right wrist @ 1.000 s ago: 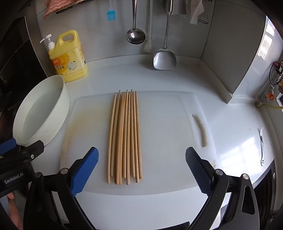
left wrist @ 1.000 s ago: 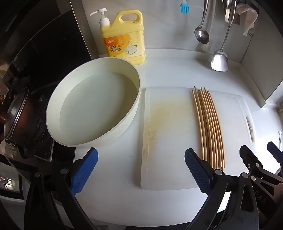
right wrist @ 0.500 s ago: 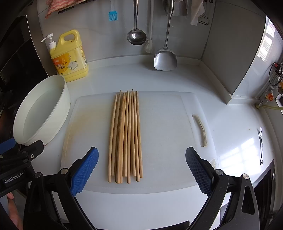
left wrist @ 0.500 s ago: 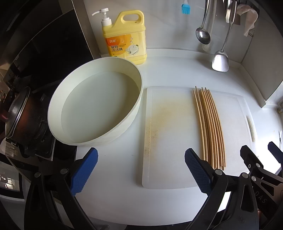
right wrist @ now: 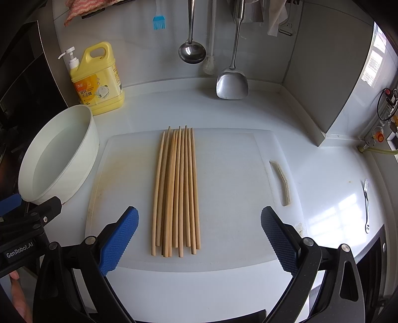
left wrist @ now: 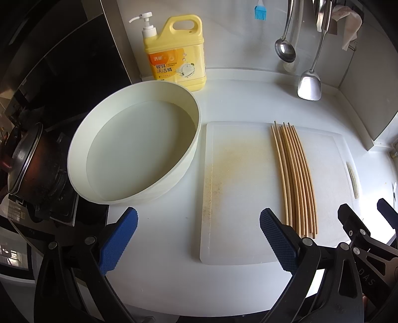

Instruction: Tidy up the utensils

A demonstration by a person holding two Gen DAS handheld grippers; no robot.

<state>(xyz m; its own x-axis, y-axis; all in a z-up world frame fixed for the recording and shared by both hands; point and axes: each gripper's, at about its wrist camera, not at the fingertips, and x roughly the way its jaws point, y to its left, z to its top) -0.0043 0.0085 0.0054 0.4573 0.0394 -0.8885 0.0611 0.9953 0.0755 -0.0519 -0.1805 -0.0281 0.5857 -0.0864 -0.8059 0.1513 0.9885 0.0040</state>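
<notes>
Several wooden chopsticks lie side by side in a row on a white cutting board; they also show in the left wrist view on the board's right half. My right gripper is open and empty, hovering just before the chopsticks' near ends. My left gripper is open and empty, over the counter by the board's near left corner. A round white basin stands left of the board, seen also in the right wrist view.
A yellow dish soap bottle stands at the back wall. A ladle, a spatula and a blue brush hang on the wall. A small fork lies at the right. A pot sits on the stove, left.
Both views have shifted slightly, the scene sliding a little down and right in the frames. Both grippers stay open; the chopsticks have not moved.
</notes>
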